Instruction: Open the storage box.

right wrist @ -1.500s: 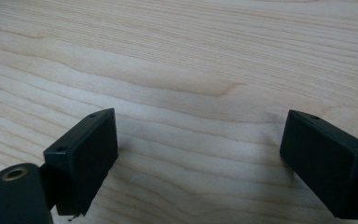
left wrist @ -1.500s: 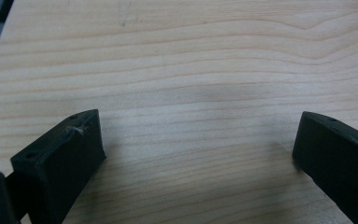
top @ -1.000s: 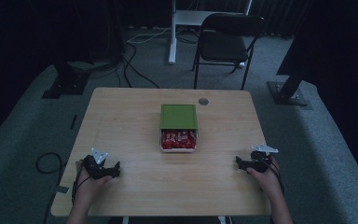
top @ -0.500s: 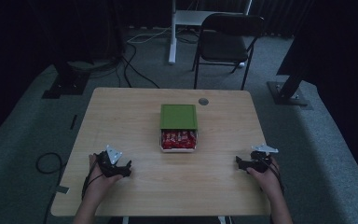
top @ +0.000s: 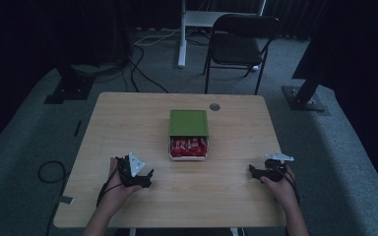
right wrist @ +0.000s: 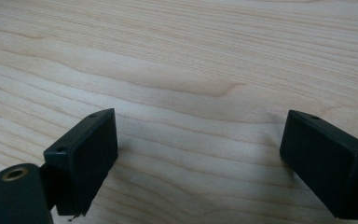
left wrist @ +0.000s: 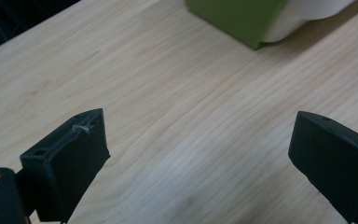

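White box [top: 188,147] of red packets, green lid [top: 189,122] half across.

Light wood tabletop [top: 128,128], grain visible, sits on grey carpet. At its middle a white box [top: 188,156] of red packets [top: 189,145], with a green lid [top: 188,122] covering the far part. Small round grey grommet [top: 214,106] near the far edge, just beyond the box. Rest of the surface is bare wood.
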{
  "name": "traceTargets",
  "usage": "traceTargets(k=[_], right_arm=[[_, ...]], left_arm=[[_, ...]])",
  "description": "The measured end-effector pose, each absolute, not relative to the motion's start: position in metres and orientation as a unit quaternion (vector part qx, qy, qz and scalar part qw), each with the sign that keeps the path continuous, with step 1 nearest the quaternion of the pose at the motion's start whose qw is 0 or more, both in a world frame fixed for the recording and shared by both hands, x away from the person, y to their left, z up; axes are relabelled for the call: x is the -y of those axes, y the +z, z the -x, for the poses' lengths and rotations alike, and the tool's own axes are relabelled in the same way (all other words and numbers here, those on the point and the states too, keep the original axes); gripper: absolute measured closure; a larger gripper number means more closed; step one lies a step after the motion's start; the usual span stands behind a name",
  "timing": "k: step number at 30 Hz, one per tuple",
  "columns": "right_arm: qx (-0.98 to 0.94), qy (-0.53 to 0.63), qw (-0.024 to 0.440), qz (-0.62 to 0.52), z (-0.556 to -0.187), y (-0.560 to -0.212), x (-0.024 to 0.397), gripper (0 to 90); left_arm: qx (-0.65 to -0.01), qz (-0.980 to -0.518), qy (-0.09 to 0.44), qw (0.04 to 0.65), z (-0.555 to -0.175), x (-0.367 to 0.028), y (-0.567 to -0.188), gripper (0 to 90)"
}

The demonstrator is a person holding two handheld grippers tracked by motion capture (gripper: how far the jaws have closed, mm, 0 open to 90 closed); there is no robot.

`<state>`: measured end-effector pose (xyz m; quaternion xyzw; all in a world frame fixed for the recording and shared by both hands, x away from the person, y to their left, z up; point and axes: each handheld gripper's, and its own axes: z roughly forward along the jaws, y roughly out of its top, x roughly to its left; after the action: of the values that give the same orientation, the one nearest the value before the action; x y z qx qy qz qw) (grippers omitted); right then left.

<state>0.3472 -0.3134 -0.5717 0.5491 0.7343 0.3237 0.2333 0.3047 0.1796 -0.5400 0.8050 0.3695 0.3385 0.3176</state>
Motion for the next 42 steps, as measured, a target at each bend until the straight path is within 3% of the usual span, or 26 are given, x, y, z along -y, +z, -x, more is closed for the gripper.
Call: traceTargets(k=[29, 42], right_arm=[[-0.735, 0.324, 0.234, -0.549, -0.347, -0.572, 0.314, 10.8], [-0.735, 0.324, 0.234, -0.548, -0.347, -0.572, 0.314, 11.1]], left_arm=[[-0.212, -0.863, 0.337, 0.313, -0.293, -0.108, -0.533, 5.2], [-0.155, -0.865, 0.352, 0.321, -0.295, -0.081, -0.532, 8.1]])
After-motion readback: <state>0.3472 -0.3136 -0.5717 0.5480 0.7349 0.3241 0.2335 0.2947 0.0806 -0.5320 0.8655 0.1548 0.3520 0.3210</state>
